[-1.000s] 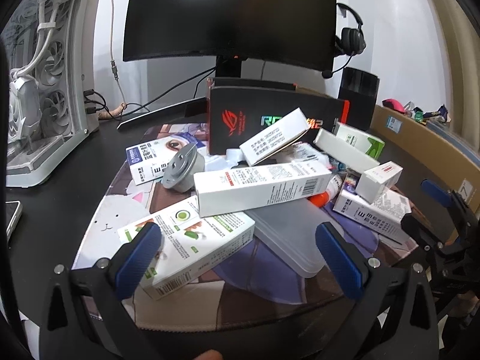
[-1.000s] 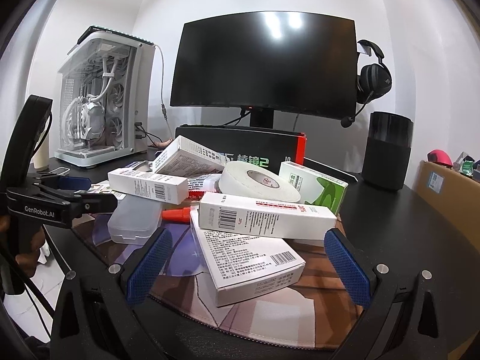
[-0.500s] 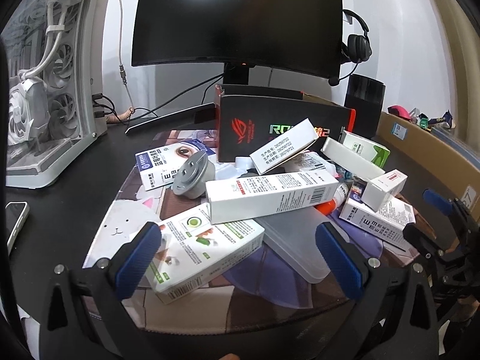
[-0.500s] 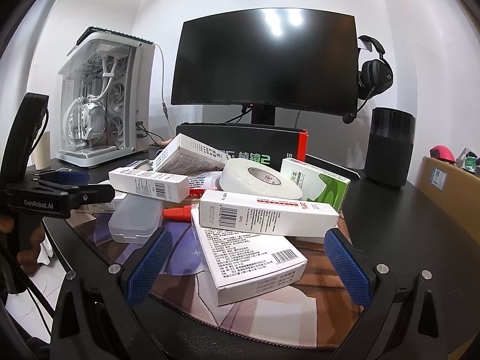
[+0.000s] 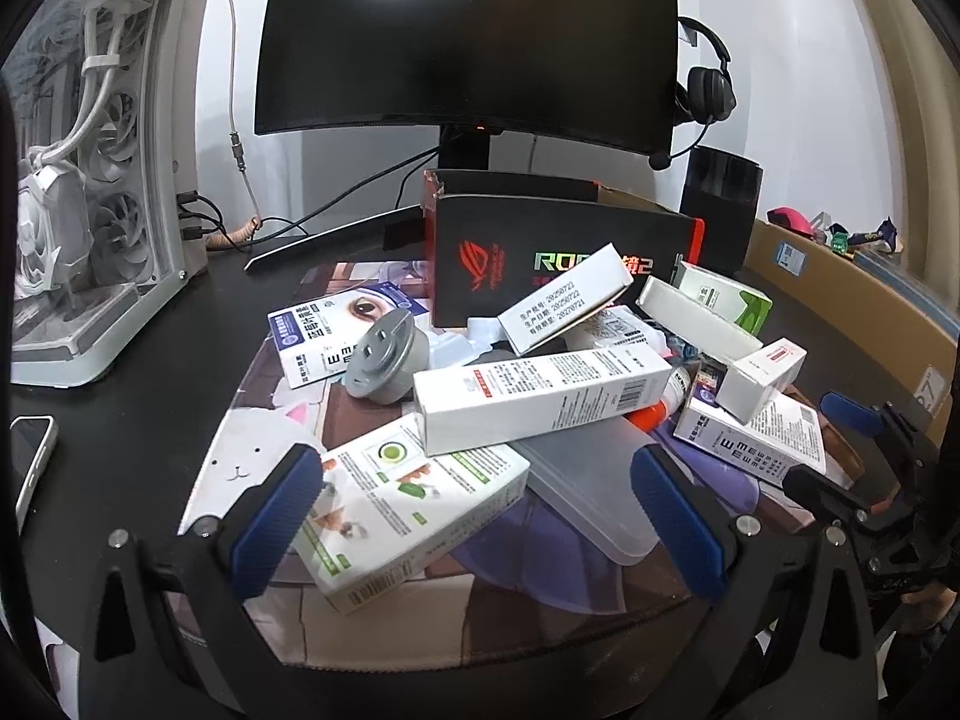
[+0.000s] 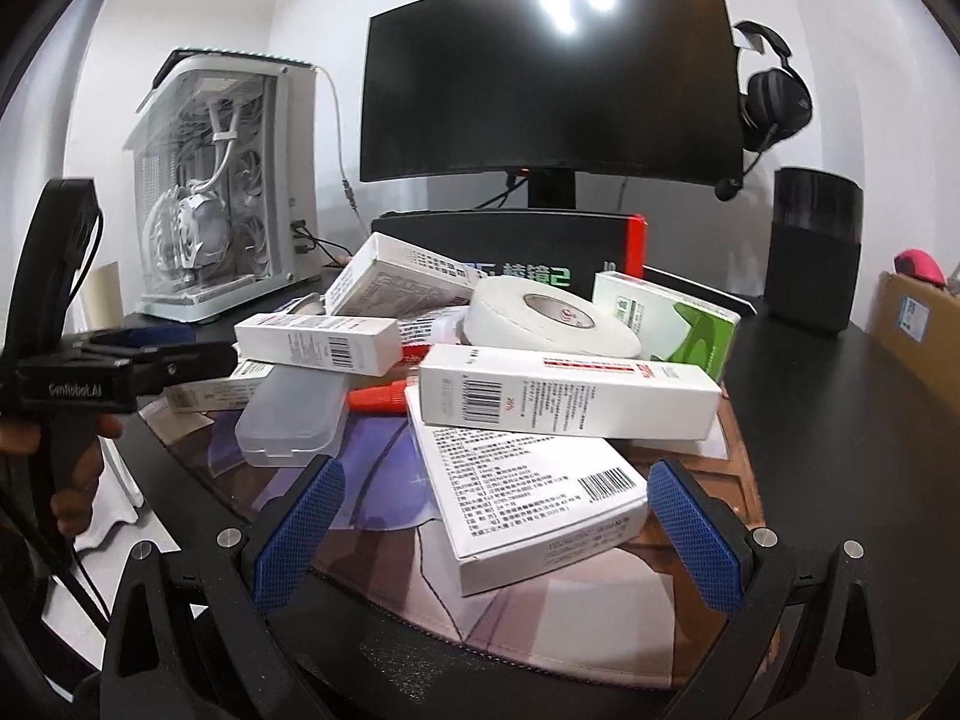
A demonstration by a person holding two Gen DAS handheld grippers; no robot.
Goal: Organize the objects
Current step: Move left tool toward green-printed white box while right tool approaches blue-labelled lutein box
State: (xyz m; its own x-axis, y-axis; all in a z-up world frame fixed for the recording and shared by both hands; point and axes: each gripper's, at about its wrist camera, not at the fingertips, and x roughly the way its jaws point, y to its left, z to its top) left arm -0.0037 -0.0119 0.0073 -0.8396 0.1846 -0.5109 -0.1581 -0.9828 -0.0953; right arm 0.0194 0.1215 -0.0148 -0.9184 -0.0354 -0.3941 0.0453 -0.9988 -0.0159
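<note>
A heap of small boxes lies on a printed desk mat. In the left wrist view my left gripper stands open, its blue pads either side of a green-and-white box and a clear plastic case. A long white box rests on top, beside a grey round part. In the right wrist view my right gripper is open just short of a flat white box; a long white box and a roll of white tape lie beyond. Neither gripper holds anything.
A black ROG box stands behind the heap, under a dark monitor. A white PC case is at the left, a phone by the desk edge, a black cylinder and a cardboard box at the right.
Both grippers have drawn back and risen slightly, so the heap sits a little further off in both views. Nothing on the mat has moved and both stay open.
</note>
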